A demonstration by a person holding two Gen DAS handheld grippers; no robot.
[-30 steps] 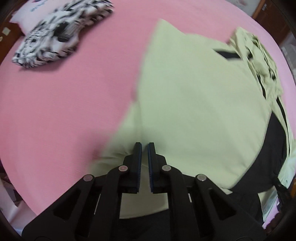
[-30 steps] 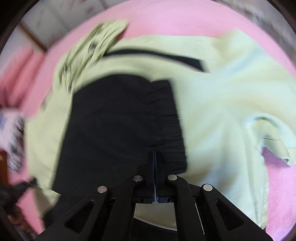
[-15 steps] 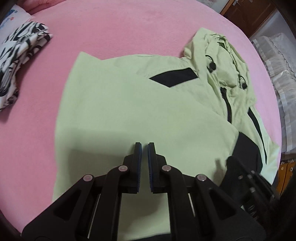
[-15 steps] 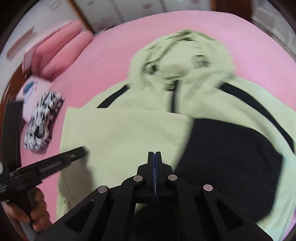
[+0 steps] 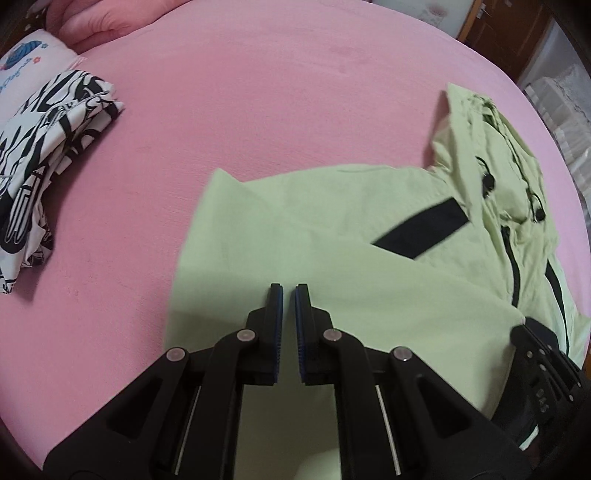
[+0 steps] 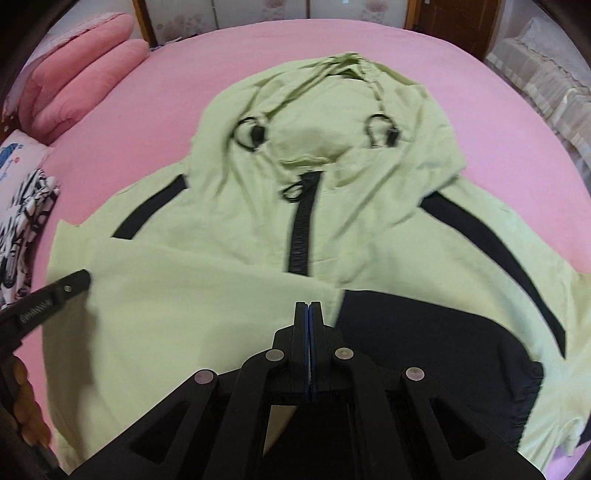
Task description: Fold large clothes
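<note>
A light green hooded jacket (image 6: 229,236) with black panels lies front up on the pink bed, hood at the far end. Its left sleeve is folded across the chest (image 5: 332,266). A black panel (image 6: 424,343) lies lower right. My left gripper (image 5: 289,290) hovers above the folded green part with a narrow gap between its jaws, holding nothing. It also shows in the right wrist view (image 6: 66,288) at the left edge. My right gripper (image 6: 307,306) is shut and empty, above the fold's edge; its body shows in the left wrist view (image 5: 543,373).
A folded black-and-white patterned garment (image 5: 48,155) lies on the pink bed (image 5: 258,92) at the left, beside a white pillow (image 5: 22,62). Pink cushions (image 6: 81,77) sit at the far left. White bedding (image 6: 546,85) and wooden furniture (image 5: 509,33) lie beyond the bed.
Both grippers have pulled back and risen from the jacket. The views now take in the whole jacket, hood included, with the sleeve lying folded across it.
</note>
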